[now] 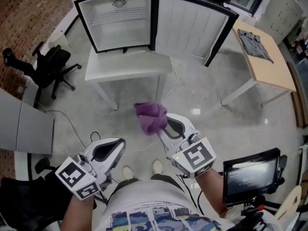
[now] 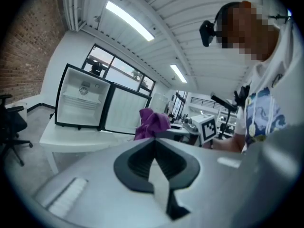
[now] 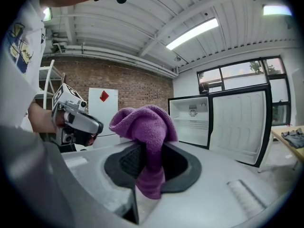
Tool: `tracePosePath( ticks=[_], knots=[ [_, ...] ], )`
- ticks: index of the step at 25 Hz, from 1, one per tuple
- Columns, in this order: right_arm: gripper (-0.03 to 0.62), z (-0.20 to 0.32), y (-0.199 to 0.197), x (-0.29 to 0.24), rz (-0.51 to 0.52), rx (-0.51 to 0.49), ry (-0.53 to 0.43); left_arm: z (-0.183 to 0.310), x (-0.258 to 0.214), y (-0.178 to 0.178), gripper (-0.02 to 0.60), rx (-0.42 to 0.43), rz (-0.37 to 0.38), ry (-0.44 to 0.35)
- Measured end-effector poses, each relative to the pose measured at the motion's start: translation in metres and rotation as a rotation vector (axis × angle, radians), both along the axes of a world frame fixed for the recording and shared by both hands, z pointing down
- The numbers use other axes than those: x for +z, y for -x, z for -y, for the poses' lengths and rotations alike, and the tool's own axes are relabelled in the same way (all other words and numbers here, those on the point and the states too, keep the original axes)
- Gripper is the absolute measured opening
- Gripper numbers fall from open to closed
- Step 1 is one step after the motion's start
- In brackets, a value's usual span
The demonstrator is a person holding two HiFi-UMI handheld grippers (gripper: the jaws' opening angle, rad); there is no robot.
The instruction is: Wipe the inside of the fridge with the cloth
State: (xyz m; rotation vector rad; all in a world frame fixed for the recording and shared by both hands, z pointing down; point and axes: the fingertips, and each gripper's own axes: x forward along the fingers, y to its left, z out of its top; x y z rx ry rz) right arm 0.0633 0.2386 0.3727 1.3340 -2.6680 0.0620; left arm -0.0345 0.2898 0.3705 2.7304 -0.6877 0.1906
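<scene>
Right tool (image 1: 162, 128) is pinching the cloth (image 1: 149, 115), well short of the fridge (image 1: 120, 23); left tool (image 1: 121, 144) looks closed, empty. Next: reach inside.

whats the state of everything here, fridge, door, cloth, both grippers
fridge, standing on the white table, nothing on its shelf
fridge door, swung wide open
cloth, bunched up, pinched in the right gripper
right gripper, shut on the cloth
left gripper, shut, nothing in it
</scene>
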Motion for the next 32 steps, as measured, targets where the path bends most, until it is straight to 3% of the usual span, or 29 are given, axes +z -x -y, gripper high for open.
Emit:
tracePosePath(
  ticks=[5,20,32],
  knots=[
    [0.074,-0.017,0.013,-0.014,-0.025,0.024,-0.01,-0.013,-0.014,0.009,0.008,0.05,-0.029,-0.015],
    [0.074,-0.029,0.082,-0.013,-0.052,0.052,-0.003,-0.017,-0.005,0.078,0.008,0.09,-0.05,-0.002],
    [0.074,-0.028,0.091,-0.011,-0.066,0.061,0.016,-0.013,-0.001,0.084,0.008,0.114,-0.062,0.015]
  ],
)
